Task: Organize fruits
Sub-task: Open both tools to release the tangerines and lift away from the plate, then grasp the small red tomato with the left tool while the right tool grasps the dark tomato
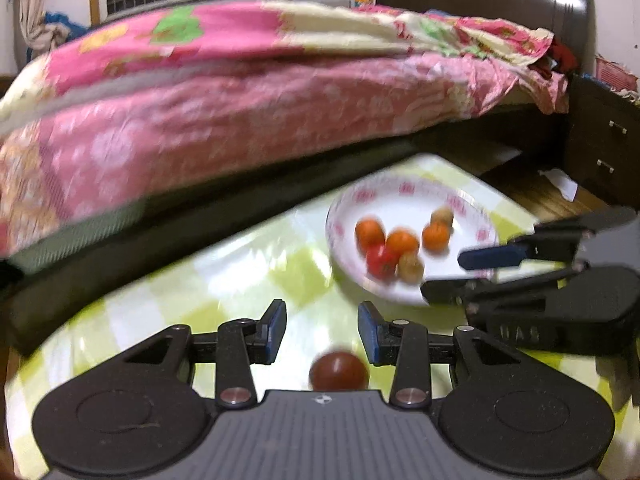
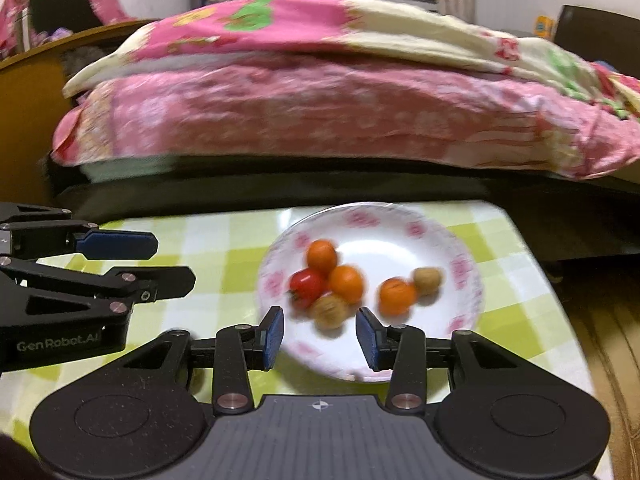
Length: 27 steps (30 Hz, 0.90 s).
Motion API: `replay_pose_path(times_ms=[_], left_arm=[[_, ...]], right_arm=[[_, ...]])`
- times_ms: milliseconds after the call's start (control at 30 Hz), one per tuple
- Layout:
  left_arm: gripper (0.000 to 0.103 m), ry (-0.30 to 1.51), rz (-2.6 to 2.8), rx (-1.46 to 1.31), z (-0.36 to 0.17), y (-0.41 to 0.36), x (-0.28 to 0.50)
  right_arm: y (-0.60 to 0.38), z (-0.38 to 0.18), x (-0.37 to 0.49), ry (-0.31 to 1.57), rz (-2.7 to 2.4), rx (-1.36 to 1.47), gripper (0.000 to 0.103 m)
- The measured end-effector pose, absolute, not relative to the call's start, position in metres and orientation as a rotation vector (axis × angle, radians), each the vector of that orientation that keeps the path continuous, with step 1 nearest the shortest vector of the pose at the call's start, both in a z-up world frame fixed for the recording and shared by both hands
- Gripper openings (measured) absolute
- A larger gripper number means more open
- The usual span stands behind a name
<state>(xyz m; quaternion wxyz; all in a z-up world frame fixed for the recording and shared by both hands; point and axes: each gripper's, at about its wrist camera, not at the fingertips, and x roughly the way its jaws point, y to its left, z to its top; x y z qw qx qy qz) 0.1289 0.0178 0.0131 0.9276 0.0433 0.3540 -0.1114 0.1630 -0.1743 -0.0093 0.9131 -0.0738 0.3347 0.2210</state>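
A white plate with pink print (image 2: 464,268) (image 1: 400,200) sits on the green checked tablecloth. It holds three orange fruits (image 2: 346,283), a red tomato (image 2: 306,283) and two brown walnuts (image 2: 330,311). A dark red fruit (image 1: 339,372) lies on the cloth, low between my left gripper's fingers. My left gripper (image 1: 322,330) is open and empty above it, and shows in the right wrist view (image 2: 164,264). My right gripper (image 2: 320,334) is open and empty over the plate's near rim, and shows in the left wrist view (image 1: 444,274).
A bed with a pink floral quilt (image 1: 240,100) runs along the table's far side. A dark headboard and drawers (image 1: 600,152) stand at the right. The table edge (image 2: 560,280) drops off to the wooden floor on the right.
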Motion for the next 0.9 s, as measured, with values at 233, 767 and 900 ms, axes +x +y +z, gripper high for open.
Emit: replay_pose_path(times_ms=[233, 767, 900], left_arm=[[0.046, 0.800, -0.244, 0.119, -0.013, 0.027, 0.107], [0.045, 0.839, -0.266, 0.129, -0.047, 0.025, 0.120], [0.037, 0.840, -0.270, 0.113, -0.047, 0.028, 0.119]], right_arm=[[-0.159, -0.015, 0.155, 0.717, 0.513, -0.156, 0.037], [-0.139, -0.027, 0.154, 0.769, 0.612, -0.140, 0.047], [-0.131, -0.032, 0.156, 0.782, 0.622, -0.136, 0.047]])
